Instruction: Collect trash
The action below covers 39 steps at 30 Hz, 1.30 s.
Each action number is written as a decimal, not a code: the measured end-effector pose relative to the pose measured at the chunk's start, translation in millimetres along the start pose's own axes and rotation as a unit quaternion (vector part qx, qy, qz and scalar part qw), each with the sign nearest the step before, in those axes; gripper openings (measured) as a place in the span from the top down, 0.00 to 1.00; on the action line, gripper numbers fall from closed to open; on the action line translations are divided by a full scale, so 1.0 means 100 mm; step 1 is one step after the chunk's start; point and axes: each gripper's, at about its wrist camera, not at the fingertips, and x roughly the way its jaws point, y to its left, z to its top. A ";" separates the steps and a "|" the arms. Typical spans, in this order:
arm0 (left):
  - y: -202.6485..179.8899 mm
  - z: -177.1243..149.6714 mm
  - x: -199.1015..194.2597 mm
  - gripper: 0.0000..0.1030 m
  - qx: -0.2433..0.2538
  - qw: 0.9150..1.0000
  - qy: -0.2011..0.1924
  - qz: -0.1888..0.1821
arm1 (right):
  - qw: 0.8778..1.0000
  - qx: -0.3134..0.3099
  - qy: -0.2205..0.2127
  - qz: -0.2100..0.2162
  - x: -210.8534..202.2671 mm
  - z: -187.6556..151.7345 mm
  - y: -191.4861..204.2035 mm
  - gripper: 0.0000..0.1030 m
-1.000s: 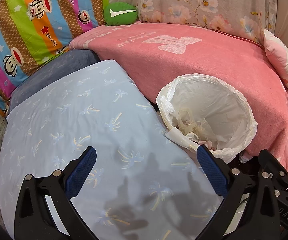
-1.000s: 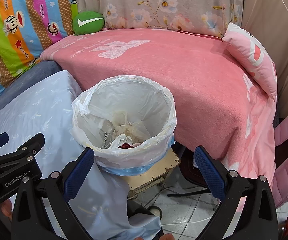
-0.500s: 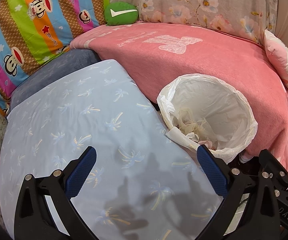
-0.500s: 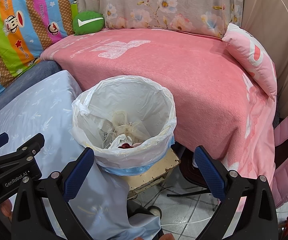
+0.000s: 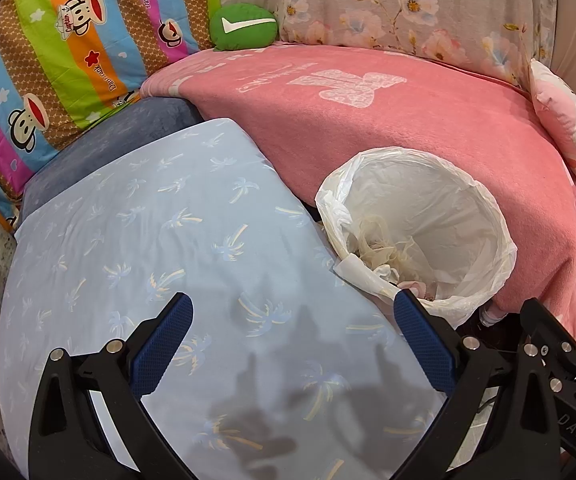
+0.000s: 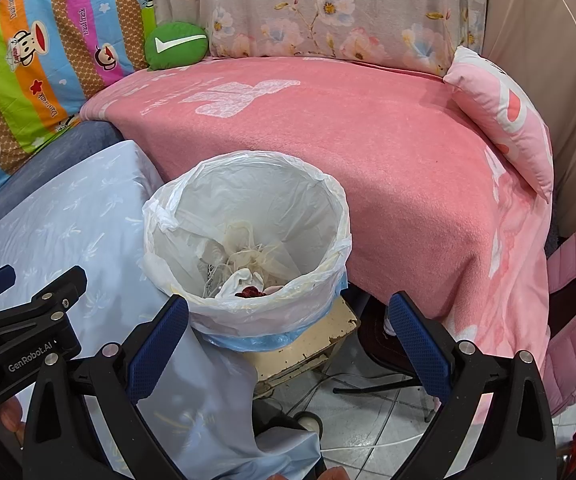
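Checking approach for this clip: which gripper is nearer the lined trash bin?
Right. The right gripper hangs open directly in front of the trash bin; the left gripper is open over the blue sheet, bin off to its right.

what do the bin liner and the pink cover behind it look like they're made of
Bin liner: thin, translucent white plastic film, glossy and crinkled, bunched over the rim. Pink cover: looks like soft fleece or plush, matte with a fuzzy nap and a paler woven-in pattern; exact fibre unclear.
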 end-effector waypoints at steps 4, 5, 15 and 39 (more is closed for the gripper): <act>-0.01 0.00 0.00 0.06 0.000 1.000 0.000 0.001 | 1.000 0.000 0.000 0.001 0.00 0.00 0.00 0.06; -0.01 0.00 0.00 0.06 0.000 1.000 0.000 0.002 | 1.000 0.000 0.000 0.001 0.00 0.00 0.00 0.06; -0.01 0.00 0.00 0.06 0.000 1.000 -0.001 0.002 | 1.000 0.000 0.000 0.000 0.00 0.00 0.01 0.06; 0.00 -0.04 0.03 0.06 -0.008 1.000 0.011 0.000 | 1.000 0.003 0.000 -0.002 -0.01 -0.01 -0.02 0.06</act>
